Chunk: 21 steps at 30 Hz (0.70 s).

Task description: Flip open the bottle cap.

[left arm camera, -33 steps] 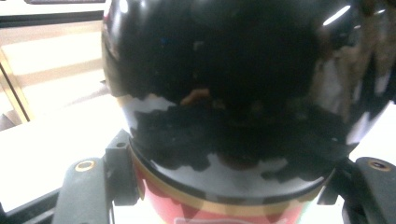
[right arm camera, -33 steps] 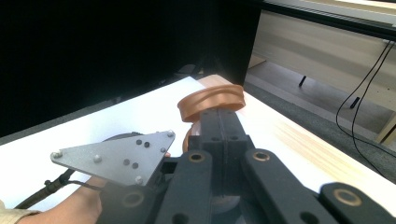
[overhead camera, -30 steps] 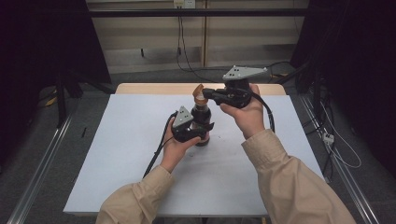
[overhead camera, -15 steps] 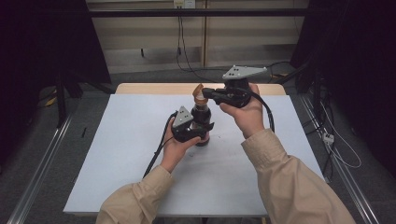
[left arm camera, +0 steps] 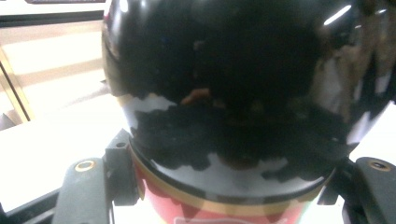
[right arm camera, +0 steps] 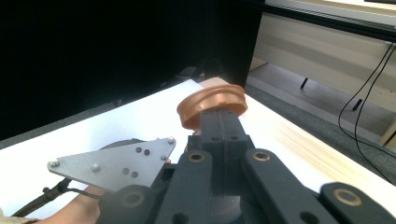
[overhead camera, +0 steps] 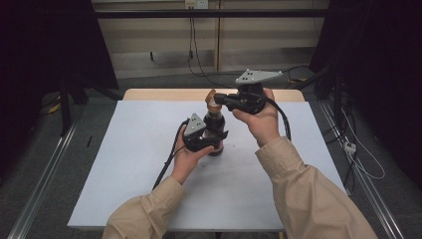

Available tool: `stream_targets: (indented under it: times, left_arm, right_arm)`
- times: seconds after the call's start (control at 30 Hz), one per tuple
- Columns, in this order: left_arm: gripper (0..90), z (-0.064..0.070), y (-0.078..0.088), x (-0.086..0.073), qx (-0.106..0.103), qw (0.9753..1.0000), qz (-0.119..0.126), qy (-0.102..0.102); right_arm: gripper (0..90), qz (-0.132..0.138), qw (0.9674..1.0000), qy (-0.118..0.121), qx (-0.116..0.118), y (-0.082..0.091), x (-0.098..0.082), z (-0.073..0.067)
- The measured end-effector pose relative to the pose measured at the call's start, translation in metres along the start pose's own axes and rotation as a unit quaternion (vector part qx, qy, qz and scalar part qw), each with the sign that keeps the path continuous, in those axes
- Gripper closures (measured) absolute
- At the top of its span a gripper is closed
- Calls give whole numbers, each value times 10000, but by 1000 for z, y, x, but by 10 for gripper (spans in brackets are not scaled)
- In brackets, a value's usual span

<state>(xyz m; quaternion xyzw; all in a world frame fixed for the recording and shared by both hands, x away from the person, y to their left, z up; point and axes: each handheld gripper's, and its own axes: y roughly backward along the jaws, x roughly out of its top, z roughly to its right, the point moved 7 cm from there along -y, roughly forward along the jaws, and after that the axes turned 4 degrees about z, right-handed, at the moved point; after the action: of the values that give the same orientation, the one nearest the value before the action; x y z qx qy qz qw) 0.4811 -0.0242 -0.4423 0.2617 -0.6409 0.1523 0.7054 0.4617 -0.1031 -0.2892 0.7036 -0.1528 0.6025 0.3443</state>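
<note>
High view showed me the person's two beige sleeves coming in from the near edge of the white table (overhead camera: 124, 189), both hands raised around one object near the table's middle. Nearest, the left gripper (overhead camera: 211, 144) was clamped across the body of a glossy dark bottle (overhead camera: 215, 130) that stood upright on the table. In the left gripper view I saw its two black jaws pressed against either side of the bottle (left arm camera: 219, 93), just above a red band with a gold line around the lower part; the black surface was so close and shiny that it mirrored the room.

A little farther and higher, the right gripper (overhead camera: 215, 102) reached in from the right at the bottle's top. Its jaws were fully closed on the rim of a copper-coloured lid (overhead camera: 212, 97), which sat tilted over the bottle's mouth; I could not tell whether the lid touched the neck. In the right gripper view the lid (right arm camera: 212, 105) stuck out past the joined jaw tips, with the left gripper's grey three-cornered plate (right arm camera: 114, 163) below.

Beyond the white sheet, a strip of bare wooden tabletop (overhead camera: 164, 93) ran along the far edge.
</note>
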Motion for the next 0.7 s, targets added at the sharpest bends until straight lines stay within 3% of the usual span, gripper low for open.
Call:
stream_targets:
  times: [0.7]
  left_arm:
    - [302,0,-1,0,4,10000,6,2]
  right_arm:
    - [900,-28,10000,11,54,-3,1,1]
